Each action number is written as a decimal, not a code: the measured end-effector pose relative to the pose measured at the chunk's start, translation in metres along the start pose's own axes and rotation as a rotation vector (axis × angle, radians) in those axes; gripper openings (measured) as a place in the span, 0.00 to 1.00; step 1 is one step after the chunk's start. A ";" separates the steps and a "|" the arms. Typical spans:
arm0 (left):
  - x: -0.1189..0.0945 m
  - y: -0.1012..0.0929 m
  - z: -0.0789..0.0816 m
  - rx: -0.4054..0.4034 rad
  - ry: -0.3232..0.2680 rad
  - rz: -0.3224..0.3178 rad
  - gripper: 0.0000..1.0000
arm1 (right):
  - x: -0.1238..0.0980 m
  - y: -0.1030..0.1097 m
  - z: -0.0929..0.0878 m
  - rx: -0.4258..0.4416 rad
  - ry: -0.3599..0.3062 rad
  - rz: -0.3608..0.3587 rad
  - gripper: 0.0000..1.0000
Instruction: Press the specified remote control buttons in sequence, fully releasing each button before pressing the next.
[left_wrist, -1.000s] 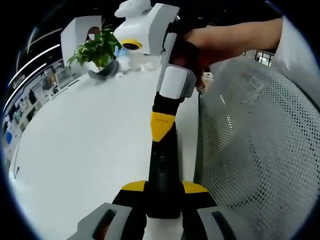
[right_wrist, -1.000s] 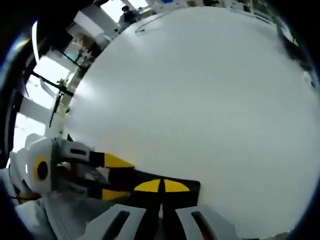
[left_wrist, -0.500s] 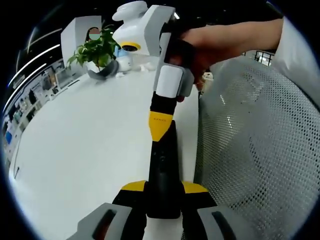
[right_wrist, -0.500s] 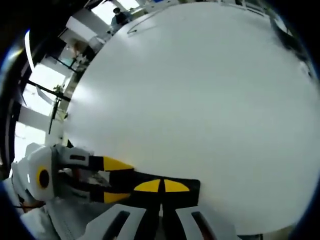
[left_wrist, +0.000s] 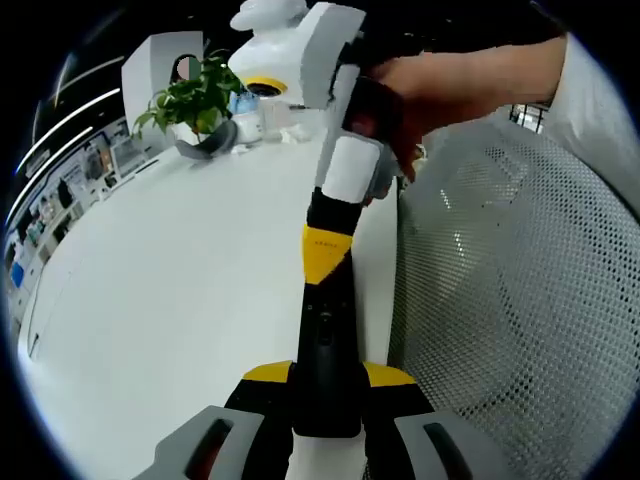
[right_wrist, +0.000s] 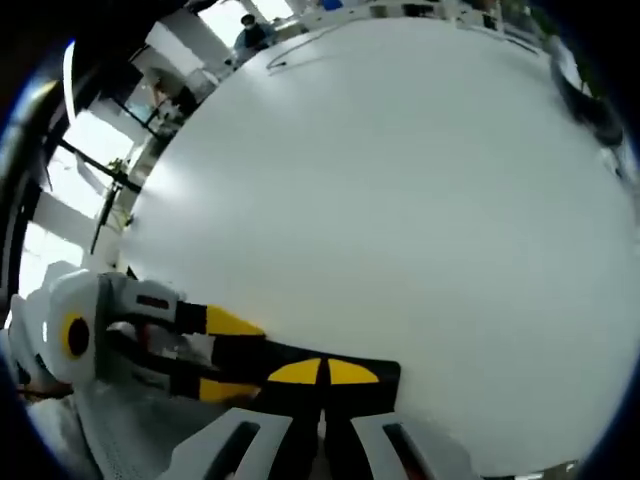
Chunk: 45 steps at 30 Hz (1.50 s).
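Black remote (left_wrist: 326, 350) btwn left gripper (left_wrist: 326, 385) fingers (left_wrist: 268, 375)

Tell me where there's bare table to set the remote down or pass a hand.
The white table is bare from the remote out to the potted plant at its far edge; the right gripper view shows the same open top. It's crowded at the near edge: the left gripper clamps the remote, the right gripper presses on it, and the mesh chair flanks them.

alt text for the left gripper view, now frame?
The left gripper, jaws shut on a slim black remote, holds it lengthwise over a white table. The right gripper, held by a person's hand, touches the remote's far end with closed yellow tips. A potted plant stands behind; white mesh at right.
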<state>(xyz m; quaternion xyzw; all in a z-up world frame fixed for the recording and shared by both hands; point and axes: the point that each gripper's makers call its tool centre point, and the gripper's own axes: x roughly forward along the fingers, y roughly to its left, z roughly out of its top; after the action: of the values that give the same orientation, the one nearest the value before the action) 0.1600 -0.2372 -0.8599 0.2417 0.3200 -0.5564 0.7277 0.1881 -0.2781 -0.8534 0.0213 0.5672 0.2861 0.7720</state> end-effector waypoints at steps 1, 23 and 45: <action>0.000 0.000 0.000 0.000 0.000 0.000 0.24 | 0.000 0.000 0.000 -0.017 -0.010 -0.006 0.00; 0.000 0.000 0.000 -0.003 0.000 0.002 0.24 | -0.003 0.005 -0.005 -0.053 -0.098 0.024 0.00; -0.001 0.000 0.000 -0.001 -0.005 -0.002 0.24 | -0.002 0.008 -0.008 -0.164 -0.085 -0.007 0.00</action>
<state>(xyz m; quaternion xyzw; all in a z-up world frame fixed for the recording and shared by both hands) 0.1594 -0.2366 -0.8593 0.2400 0.3187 -0.5575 0.7280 0.1773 -0.2746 -0.8516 -0.0318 0.5085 0.3277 0.7956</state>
